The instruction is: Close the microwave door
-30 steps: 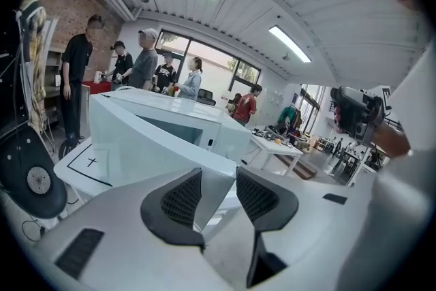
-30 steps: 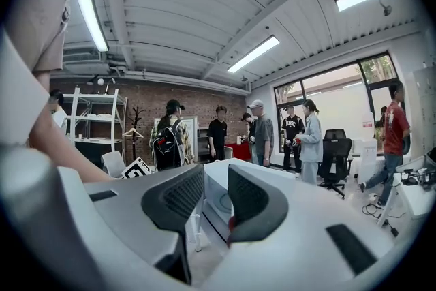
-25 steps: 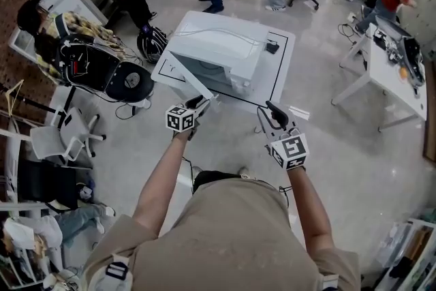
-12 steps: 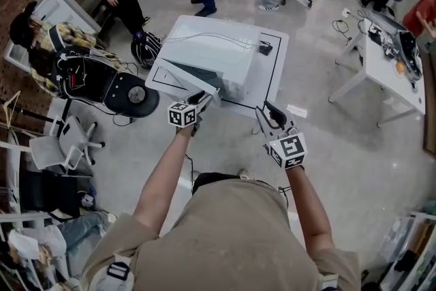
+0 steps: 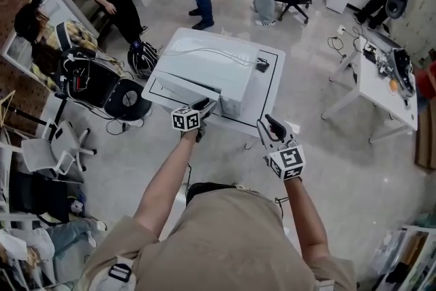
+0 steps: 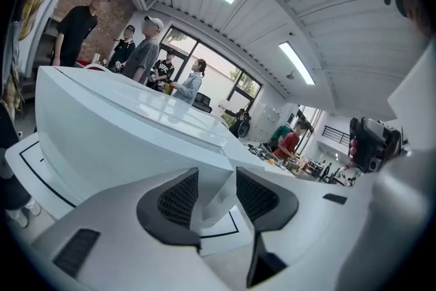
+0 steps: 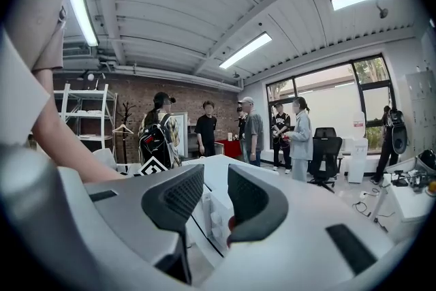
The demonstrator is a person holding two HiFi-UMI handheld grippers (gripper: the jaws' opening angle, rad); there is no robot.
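Head view: a white microwave (image 5: pixel 204 58) is seen standing on a white counter (image 5: pixel 269 88) edged with a black line; its door (image 5: pixel 178 90) is turned toward the person and lies close against the body, though whether it is fully shut cannot be told. The left claw (image 5: pixel 203 108) is held at the door's right-hand edge, touching or just beside it; the right claw (image 5: pixel 271 126) is held off the counter's near corner, apart from the microwave. In the left gripper view the left claw (image 6: pixel 216 195) is spread, and a white edge of the microwave (image 6: pixel 122 126) is seen in the gap between the pads (image 6: pixel 178 200); no pinch on it is shown. In the right gripper view the right claw (image 7: pixel 214 197) is likewise spread; nothing is gripped, and the microwave (image 7: pixel 212 215) is seen beyond the gap.
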